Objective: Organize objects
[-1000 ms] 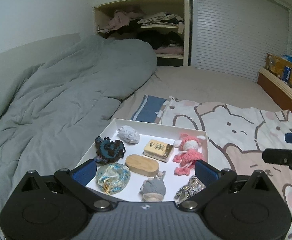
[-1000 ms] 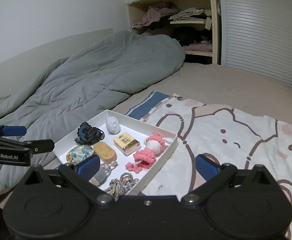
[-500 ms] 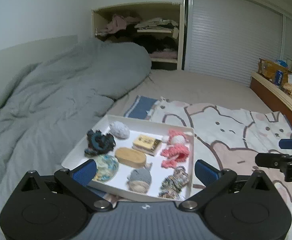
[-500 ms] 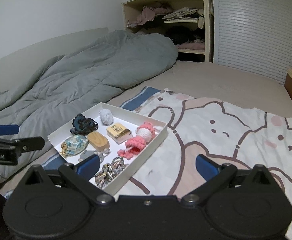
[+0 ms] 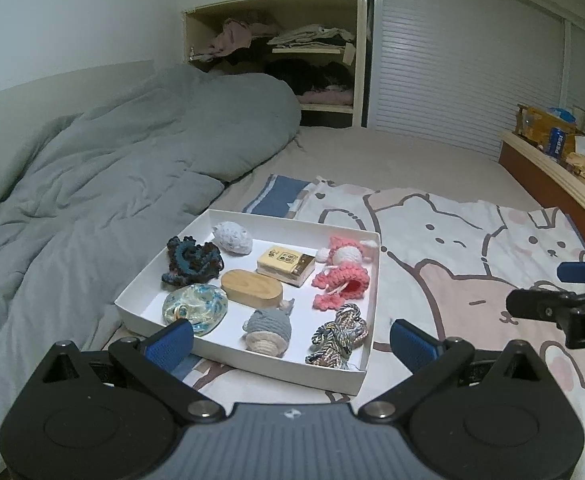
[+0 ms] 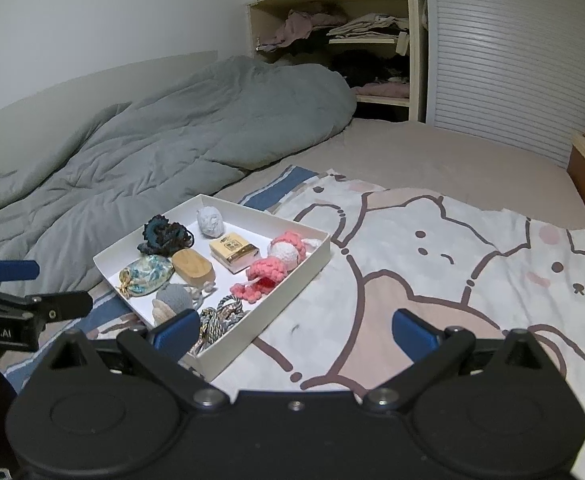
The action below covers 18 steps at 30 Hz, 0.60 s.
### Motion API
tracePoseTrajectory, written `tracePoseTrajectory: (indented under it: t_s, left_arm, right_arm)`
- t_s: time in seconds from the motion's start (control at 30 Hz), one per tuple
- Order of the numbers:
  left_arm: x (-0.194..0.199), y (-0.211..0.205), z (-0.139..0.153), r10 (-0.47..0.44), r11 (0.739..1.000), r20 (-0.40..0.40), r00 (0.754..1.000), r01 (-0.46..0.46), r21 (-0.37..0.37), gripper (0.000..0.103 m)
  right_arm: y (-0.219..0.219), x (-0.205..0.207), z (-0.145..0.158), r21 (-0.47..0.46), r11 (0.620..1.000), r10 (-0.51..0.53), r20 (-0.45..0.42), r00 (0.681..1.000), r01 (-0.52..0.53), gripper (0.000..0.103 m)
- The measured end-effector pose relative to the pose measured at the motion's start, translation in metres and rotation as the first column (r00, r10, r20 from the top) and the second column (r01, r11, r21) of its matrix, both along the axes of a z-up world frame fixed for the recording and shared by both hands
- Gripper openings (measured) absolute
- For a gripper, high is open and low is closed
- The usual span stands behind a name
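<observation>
My left gripper (image 5: 291,339) hung spread wide and empty just short of the white tray (image 5: 252,364), whose near rim sat between its fingertips. My right gripper (image 6: 295,331), equally spread and empty, hovered over the cartoon blanket (image 6: 444,264), the tray ahead to its left. In the tray lay a pink crochet doll (image 5: 342,276), a wooden case (image 5: 251,286) and a braided cord (image 5: 338,334).

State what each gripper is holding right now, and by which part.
Nothing is held. The left gripper and the right gripper both stand open and empty, short of the white tray of small items.
</observation>
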<state>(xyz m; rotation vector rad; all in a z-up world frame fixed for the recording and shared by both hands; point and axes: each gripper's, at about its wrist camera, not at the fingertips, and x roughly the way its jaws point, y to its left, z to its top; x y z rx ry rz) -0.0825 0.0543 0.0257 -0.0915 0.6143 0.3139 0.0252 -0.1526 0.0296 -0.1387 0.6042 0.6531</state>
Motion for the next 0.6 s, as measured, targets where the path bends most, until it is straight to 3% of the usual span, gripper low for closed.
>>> tracePoseTrajectory:
  t_s: [0.6]
  left_arm:
    - [-0.0031, -0.0025, -0.0031, 0.008, 1.0, -0.001, 1.0, -0.008, -0.008, 0.103]
  right_arm:
    - [-0.0077, -0.0024, -0.0064, -0.031, 1.0, -0.001, 0.003, 1.0, 0.001, 0.103]
